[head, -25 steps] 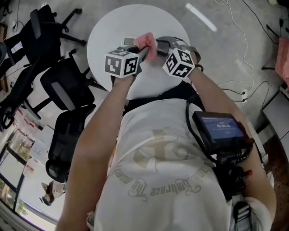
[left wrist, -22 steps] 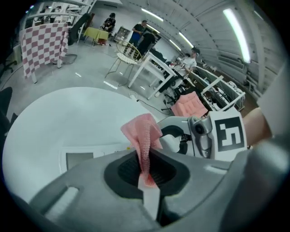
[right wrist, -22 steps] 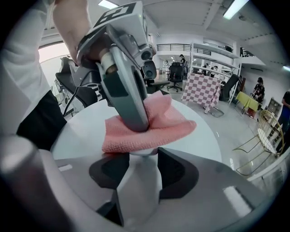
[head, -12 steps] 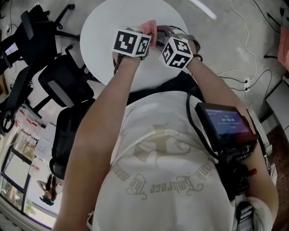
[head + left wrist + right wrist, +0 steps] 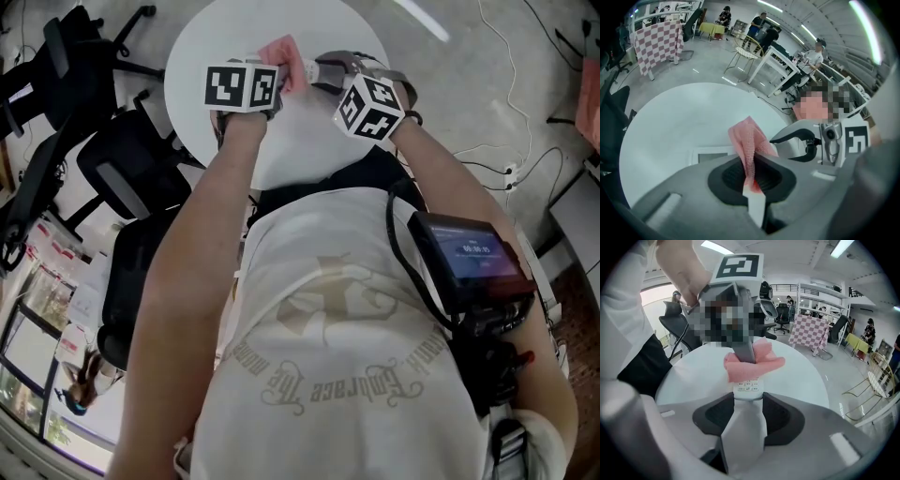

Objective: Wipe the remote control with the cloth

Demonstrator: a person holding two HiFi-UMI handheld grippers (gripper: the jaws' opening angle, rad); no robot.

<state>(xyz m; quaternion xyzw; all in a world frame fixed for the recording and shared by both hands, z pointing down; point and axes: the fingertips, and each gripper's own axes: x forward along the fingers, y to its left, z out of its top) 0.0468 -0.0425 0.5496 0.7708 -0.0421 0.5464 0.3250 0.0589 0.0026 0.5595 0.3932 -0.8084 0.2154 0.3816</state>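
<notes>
Pinching a pink waffle-weave cloth (image 5: 748, 140), the left gripper (image 5: 751, 165) has its jaws clenched on a narrow fold of the fabric, and the rest of the cloth bunches up just beyond the jaw tips. Facing it, the right gripper (image 5: 747, 401) grasps a slim white plastic remote control (image 5: 747, 389) by its lower body, with a pad pressed on each long side. The remote runs straight out between those jaws, and a few rows of buttons show just past their tips. Farther out, the cloth is wrapped over the remote's far end, touching it, with one lobe flopping to the right of the jaws' line. The left gripper's grey fingers (image 5: 743, 350) come down onto the cloth from above, directly ahead of the right jaws. In the head view both grippers meet over a round white table (image 5: 216, 37), with cloth and remote between their tips. In the left gripper view, a flat white card with a grey panel (image 5: 710, 153) lies on the tabletop beyond and to the left of its jaws, partly behind the cloth
</notes>
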